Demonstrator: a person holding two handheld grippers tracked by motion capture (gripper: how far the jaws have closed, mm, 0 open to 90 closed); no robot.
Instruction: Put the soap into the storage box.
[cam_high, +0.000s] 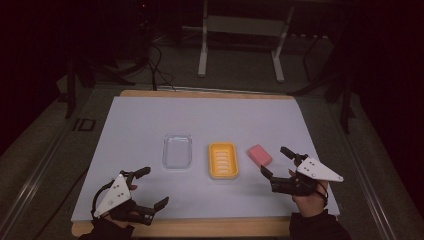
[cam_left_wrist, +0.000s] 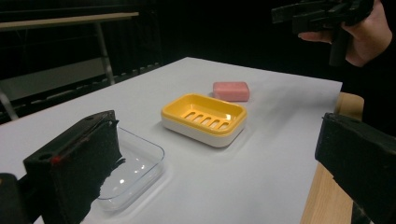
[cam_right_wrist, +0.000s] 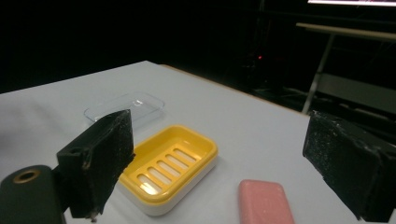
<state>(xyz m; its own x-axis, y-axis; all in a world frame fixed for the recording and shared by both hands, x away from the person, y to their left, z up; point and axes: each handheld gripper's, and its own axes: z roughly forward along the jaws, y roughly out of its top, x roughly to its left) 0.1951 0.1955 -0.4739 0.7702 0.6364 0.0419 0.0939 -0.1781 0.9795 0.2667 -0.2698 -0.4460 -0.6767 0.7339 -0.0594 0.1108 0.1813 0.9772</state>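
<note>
Both my claws, left claw (cam_high: 151, 187) and right claw (cam_high: 277, 161), gape empty; pink soap (cam_high: 260, 155) lies beside yellow dish (cam_high: 223, 160) on worktop (cam_high: 140, 125).

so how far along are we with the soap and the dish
Nothing looks done yet. The pink soap bar lies on the table beside the yellow soap dish, whose slotted tray holds nothing, and the clear lid sits apart. In hand: nothing; the right gripper stands open near the soap, the left gripper open too. Likely left: soap into dish, then perhaps the lid on.
</note>
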